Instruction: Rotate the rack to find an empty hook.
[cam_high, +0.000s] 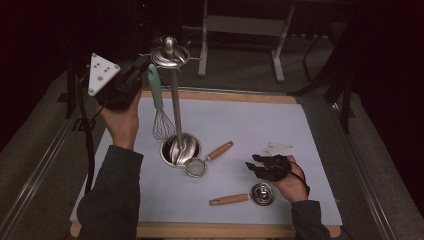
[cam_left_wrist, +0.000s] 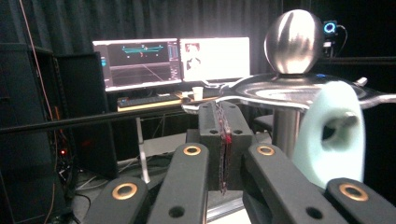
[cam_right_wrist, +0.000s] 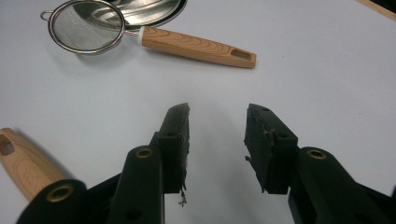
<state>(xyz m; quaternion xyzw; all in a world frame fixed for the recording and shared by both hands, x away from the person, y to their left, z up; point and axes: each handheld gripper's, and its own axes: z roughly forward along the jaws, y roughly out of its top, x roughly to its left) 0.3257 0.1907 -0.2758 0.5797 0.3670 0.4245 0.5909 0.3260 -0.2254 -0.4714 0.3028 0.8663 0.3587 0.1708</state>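
Covering most of the bench (cam_high: 320, 150) is a pale mat, and everything is sitting on it. Standing near the middle of the left half is the rack (cam_high: 176, 100), a tall steel post rising from a round base and ending in a hooked disc with a ball knob (cam_left_wrist: 294, 42) on top. Hanging from a hook on the rack's left side is the whisk (cam_high: 159, 107), its pale green handle (cam_left_wrist: 334, 135) up at the disc and its wire head dangling just above the base.

Hovering at the top of the rack, above the bench's far left corner, is the left tool (cam_left_wrist: 223, 149), with its jaws pressed together and nothing between them; the whisk handle is sitting just beside them, and whether they are touching it I cannot tell. The left hand (cam_high: 122, 122) is gripping this tool from below.

Resting low near the near right corner is the right tool (cam_right_wrist: 217, 144), its jaws spread over bare mat and pinching nothing.

Lying against the rack's base, toward the bench's middle, is the strainer (cam_right_wrist: 88, 30), its wooden handle pointing toward the right edge. Lying near the near edge, just beside the right hand (cam_high: 290, 182), is the scoop (cam_high: 261, 194), with its wooden handle pointing toward the left edge.
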